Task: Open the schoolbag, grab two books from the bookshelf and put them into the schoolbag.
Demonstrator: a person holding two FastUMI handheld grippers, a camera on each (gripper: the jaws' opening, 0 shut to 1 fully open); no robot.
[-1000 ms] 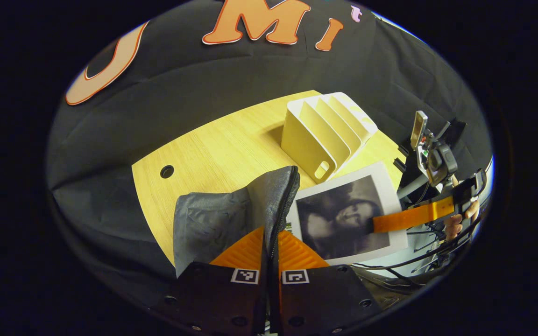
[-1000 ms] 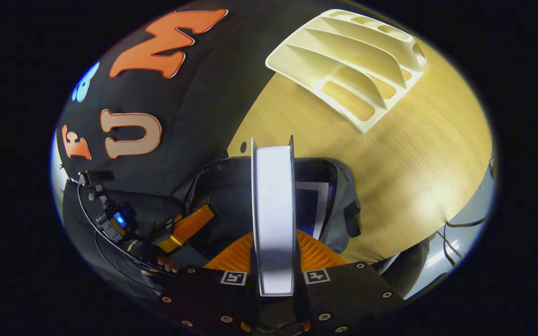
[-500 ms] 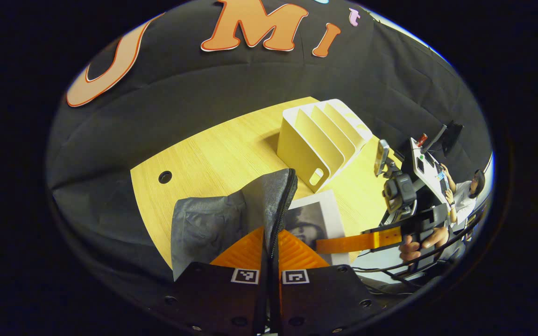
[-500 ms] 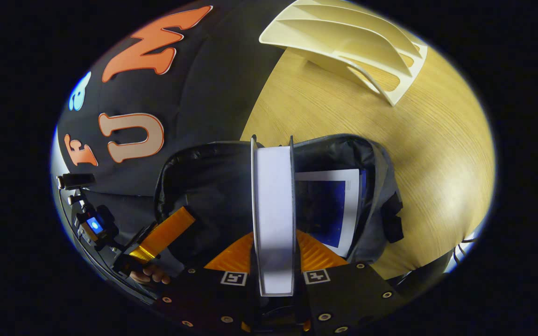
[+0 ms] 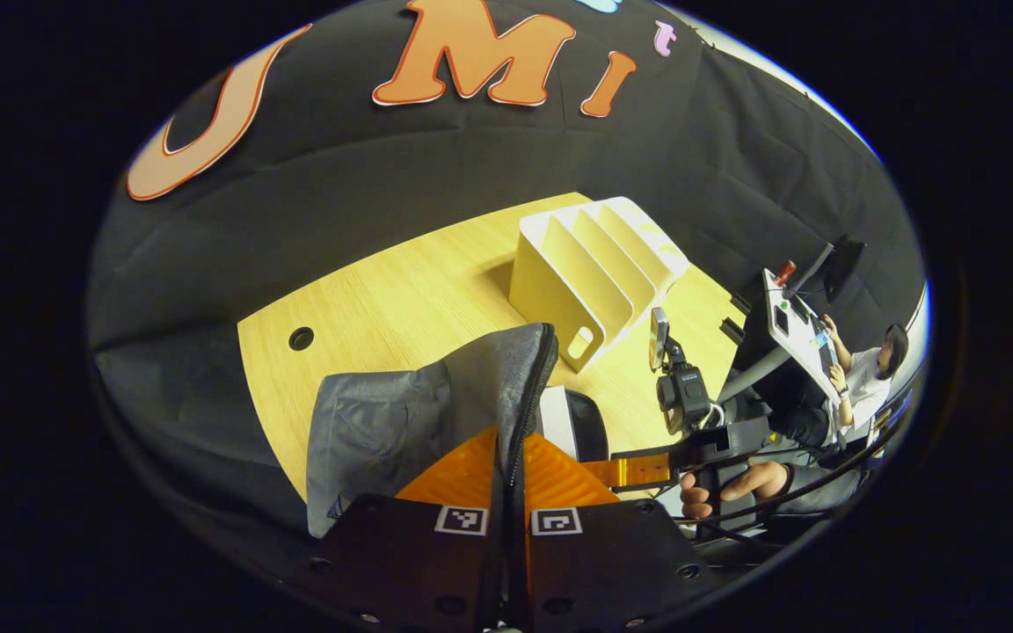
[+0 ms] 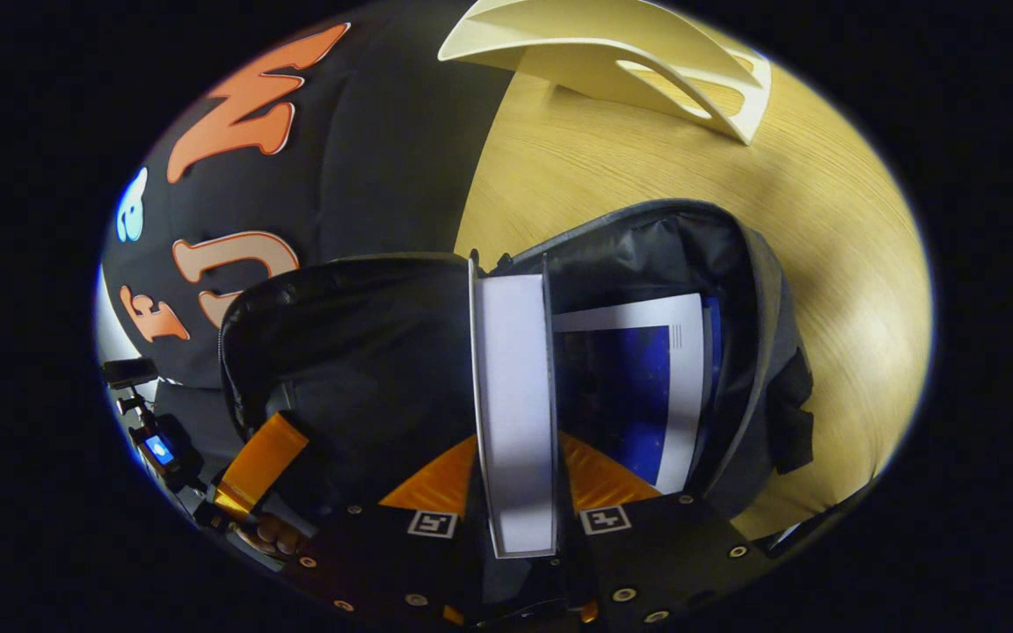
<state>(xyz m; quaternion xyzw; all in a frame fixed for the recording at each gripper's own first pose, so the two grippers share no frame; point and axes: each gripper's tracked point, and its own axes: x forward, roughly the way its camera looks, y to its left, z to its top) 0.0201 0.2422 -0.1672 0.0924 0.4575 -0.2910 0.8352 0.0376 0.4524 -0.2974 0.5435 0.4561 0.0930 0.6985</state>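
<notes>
My left gripper point(image 5: 511, 450) is shut on the zipper edge of the grey schoolbag's flap point(image 5: 401, 413) and holds it up. In the right gripper view the schoolbag point(image 6: 757, 290) gapes open, with a blue-covered book point(image 6: 638, 387) lying inside. My right gripper point(image 6: 513, 453) is shut on a second white-edged book point(image 6: 513, 369), held edge-on within the bag's mouth. In the left gripper view that book point(image 5: 570, 420) is mostly hidden behind the flap, the right gripper point(image 5: 634, 470) beside it. The cream bookshelf point(image 5: 590, 264) stands with bare slots on the table.
The wooden table point(image 5: 401, 299) has a cable hole point(image 5: 301, 338) at the far left and open surface around the bookshelf point(image 6: 612, 53). Beyond the table's right edge, a person point(image 5: 867, 382) sits at a small desk point(image 5: 792, 321). Black cloth walls the back.
My right gripper has carried the second book down into the open bag, so little of its cover shows past the flap. My left gripper has kept its hold on the flap.
</notes>
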